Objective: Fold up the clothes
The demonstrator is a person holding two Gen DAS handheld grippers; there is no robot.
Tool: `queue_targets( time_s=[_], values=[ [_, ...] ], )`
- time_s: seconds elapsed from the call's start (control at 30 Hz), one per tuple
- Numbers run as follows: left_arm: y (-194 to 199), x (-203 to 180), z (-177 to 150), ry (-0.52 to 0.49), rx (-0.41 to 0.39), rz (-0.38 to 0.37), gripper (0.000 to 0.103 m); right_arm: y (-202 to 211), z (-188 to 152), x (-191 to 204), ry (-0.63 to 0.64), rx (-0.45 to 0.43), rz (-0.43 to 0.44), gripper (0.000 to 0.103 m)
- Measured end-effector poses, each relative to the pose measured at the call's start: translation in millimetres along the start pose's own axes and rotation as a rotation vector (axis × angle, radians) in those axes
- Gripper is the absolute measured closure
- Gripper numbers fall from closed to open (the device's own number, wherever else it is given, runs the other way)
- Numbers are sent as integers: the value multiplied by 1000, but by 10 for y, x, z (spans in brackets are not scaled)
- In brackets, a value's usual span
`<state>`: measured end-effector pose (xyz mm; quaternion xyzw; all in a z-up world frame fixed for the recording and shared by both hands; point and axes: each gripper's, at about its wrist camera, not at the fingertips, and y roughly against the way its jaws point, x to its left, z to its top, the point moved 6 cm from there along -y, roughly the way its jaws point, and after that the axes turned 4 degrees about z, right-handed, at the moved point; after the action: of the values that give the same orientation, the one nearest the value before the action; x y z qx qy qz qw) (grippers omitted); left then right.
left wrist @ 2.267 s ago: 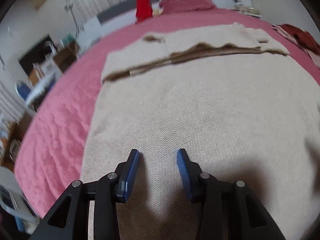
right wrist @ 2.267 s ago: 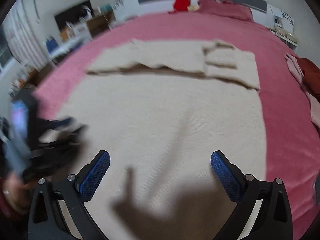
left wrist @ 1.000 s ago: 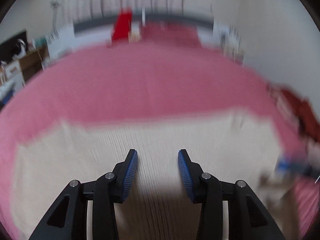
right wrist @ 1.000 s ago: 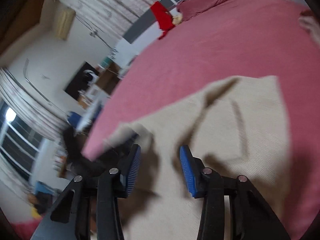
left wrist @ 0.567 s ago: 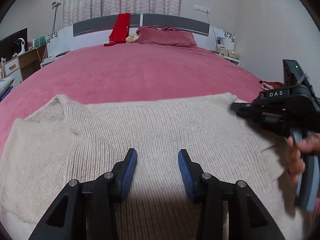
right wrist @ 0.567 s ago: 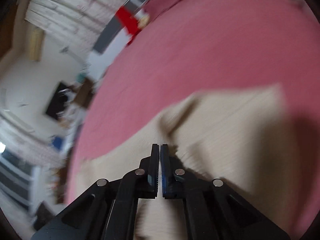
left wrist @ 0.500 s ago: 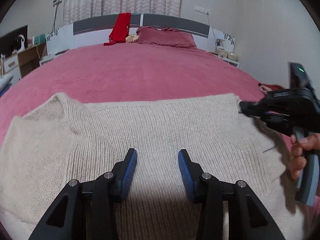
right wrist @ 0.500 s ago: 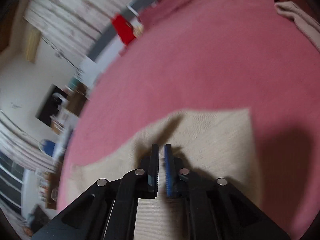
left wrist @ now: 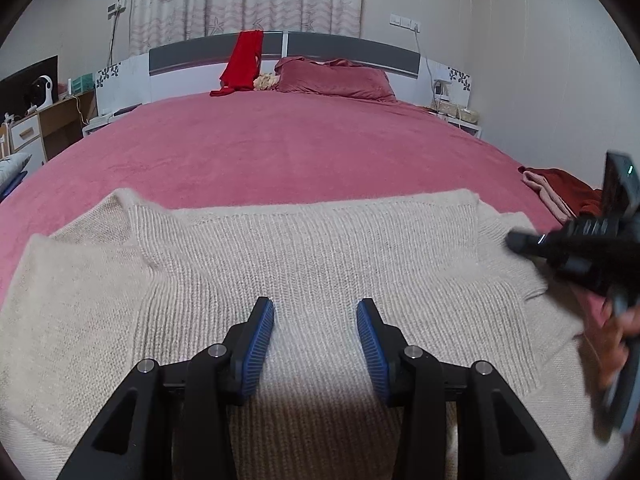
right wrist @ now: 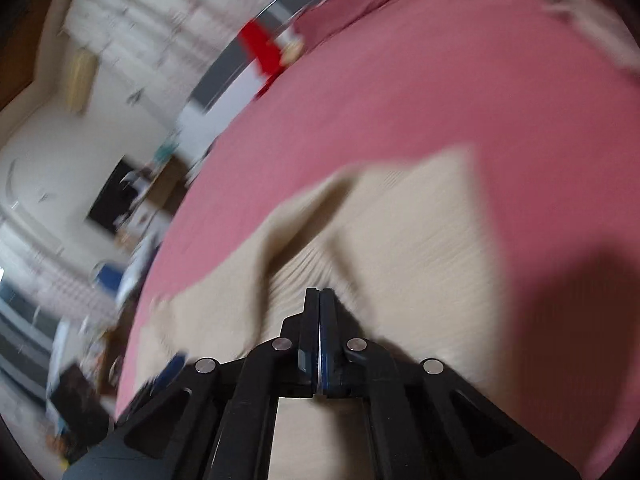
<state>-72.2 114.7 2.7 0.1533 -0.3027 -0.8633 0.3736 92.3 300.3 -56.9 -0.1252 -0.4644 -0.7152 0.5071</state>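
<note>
Right gripper — blurred over sweater

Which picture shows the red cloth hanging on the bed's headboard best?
The left wrist view: the red cloth is sharp there, draped over the headboard. In the right wrist view it is only a blurred red smear.

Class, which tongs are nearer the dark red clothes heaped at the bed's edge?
Right. The right tongs reach in just beside the dark red clothes; the left tongs sit mid-sweater, farther off.
</note>
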Motion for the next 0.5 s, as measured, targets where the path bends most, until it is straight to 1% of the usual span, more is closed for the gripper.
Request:
queue_targets(
  time_s=[0.03,0.07,0.13,0.17,0.27,0.3,0.33,0.43,0.5],
  values=[
    [3,-1,0,0,-1,0,59,46,104,27,16,-13,-8,91],
    [8,-4,-5,0,-2,1,59,39,206,109,42,-14,4,91],
    [18,-10,-17,-2,-2,3,59,-146,334,298,86,39,38,91],
    [19,-12,-19,-2,-3,3,59,-327,387,344,102,98,24,90],
    [18,-18,-16,1,-4,1,59,-898,434,446,82,246,1,90],
    [12,-21,-9,0,-4,1,59,-1031,478,439,48,251,18,91],
    [10,-21,-5,0,-5,2,59,-1154,525,426,13,248,32,94],
    [6,-15,-1,3,-7,-2,59,-1304,702,364,-70,144,14,98],
    [7,-7,-1,7,-8,-6,59,-1377,733,368,-85,105,-5,98]
  ],
)
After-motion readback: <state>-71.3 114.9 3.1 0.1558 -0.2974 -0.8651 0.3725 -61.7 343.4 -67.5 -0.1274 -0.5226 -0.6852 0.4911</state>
